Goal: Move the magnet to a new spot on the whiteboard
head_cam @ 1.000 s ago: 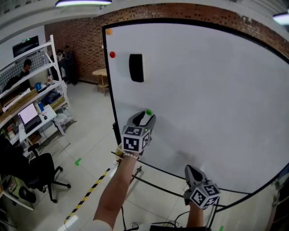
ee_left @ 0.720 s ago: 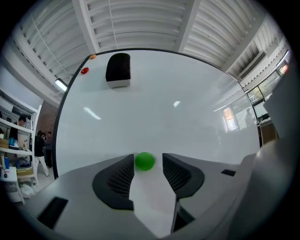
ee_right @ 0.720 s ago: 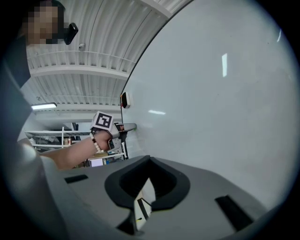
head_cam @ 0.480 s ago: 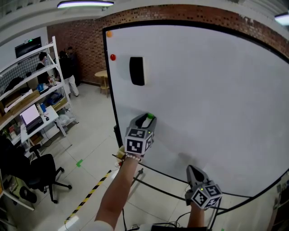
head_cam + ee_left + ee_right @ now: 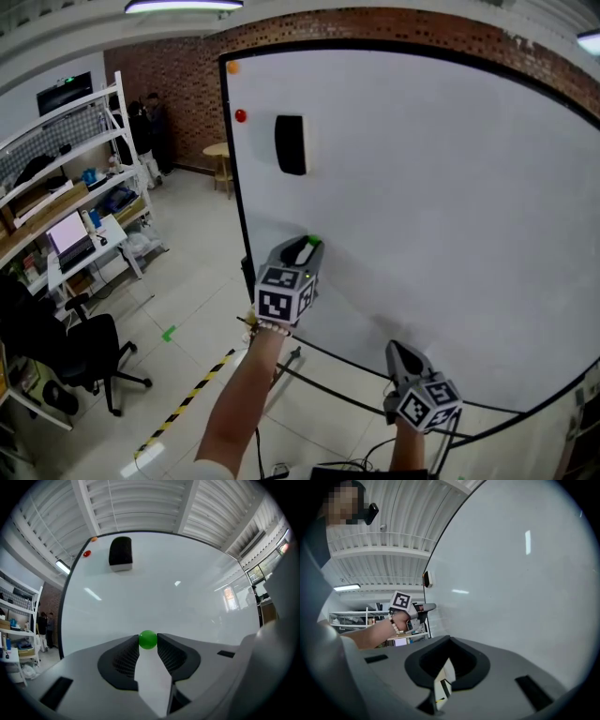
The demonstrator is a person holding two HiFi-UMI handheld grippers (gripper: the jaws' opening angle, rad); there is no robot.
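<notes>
Just closing, left gripper (image 5: pixel 307 246) pinching green magnet (image 5: pixel 148 639), on whiteboard (image 5: pixel 422 187)

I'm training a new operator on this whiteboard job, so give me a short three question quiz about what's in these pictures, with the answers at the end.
1. Multiple choice: what is between the jaws of the left gripper? A) a marker pen B) the green magnet C) a sponge
2. True or false: the right gripper holds a magnet.
3. How many magnets are on the whiteboard, and in which colours?
Key: 1. B; the jaws have just been closing and now press on it. 2. False; its jaws are shut on nothing. 3. Three: the orange magnet, the red magnet and the green one.
</notes>
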